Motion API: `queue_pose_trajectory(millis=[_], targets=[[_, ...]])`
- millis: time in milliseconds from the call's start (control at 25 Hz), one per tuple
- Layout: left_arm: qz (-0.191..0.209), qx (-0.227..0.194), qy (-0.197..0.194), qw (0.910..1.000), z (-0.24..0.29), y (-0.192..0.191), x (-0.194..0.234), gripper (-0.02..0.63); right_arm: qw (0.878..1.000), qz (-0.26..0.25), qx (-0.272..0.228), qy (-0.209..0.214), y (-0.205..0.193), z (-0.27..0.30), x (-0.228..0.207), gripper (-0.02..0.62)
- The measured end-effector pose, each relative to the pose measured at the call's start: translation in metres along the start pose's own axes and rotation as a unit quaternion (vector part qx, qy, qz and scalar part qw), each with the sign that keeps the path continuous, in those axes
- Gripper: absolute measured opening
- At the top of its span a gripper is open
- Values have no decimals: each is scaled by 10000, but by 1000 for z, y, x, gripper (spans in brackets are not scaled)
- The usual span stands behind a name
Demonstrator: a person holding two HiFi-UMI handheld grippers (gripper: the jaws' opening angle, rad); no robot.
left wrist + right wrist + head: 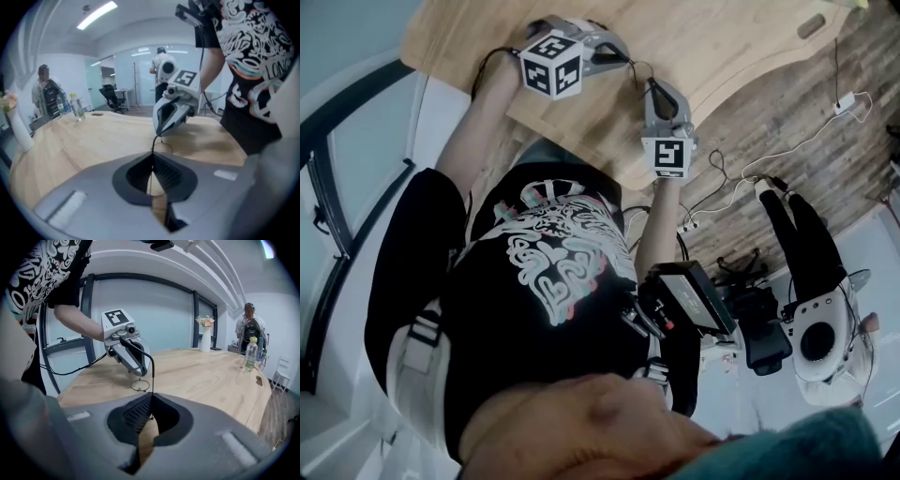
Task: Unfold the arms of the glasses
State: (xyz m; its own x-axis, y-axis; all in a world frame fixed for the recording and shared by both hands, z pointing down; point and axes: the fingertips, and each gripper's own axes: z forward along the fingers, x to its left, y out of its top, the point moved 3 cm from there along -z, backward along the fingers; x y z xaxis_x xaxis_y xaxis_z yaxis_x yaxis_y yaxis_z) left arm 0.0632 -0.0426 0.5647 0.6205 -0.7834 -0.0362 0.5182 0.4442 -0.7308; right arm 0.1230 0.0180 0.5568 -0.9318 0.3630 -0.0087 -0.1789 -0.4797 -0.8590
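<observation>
Thin black wire glasses (635, 73) hang just above the wooden table (722, 47), held between both grippers. In the left gripper view one slim arm (153, 146) runs out of my left gripper (153, 158), whose jaws are shut on it, and a round lens (162, 149) shows just beyond. The right gripper (169, 115) faces it, tips down. In the right gripper view a black arm (152, 366) curves down into my right gripper (151, 400), shut on it. A lens ring (140, 385) hangs below the left gripper (127, 352).
A water bottle (251, 355) and a small flat object (259, 379) sit at the table's far end, and a white vase with flowers (205, 336) stands near the glass wall. A person with a backpack (251, 329) stands behind the table. Cables and a chair (825, 328) lie on the floor.
</observation>
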Motion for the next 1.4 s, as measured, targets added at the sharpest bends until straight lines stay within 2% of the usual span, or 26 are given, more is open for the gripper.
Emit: queue_pose_trajectory(millis=[160,400,760,960,1400], targets=[[-578,-557,332,9962,-17,-6,0,-9,9999,36,99,-60,-8,-4,-3,-2],[-1111,-880,772,9869,-29,-17,3,-9,9999,60,-51,-114,-11,-4,-6,-1],[-1222,-1002,903,9833,-32,-24,2,-9,9999,93,28,-141,-14,-3,-9,-2],[-1246,-1298,863,9799,-41,-13,6,-9,9996,242,-63,-132,-15,-5,-9,0],[-1460,-1500,922,9735,-46,-16,3,-9,9999,98,-121,-48,-11,-4,-8,-2]])
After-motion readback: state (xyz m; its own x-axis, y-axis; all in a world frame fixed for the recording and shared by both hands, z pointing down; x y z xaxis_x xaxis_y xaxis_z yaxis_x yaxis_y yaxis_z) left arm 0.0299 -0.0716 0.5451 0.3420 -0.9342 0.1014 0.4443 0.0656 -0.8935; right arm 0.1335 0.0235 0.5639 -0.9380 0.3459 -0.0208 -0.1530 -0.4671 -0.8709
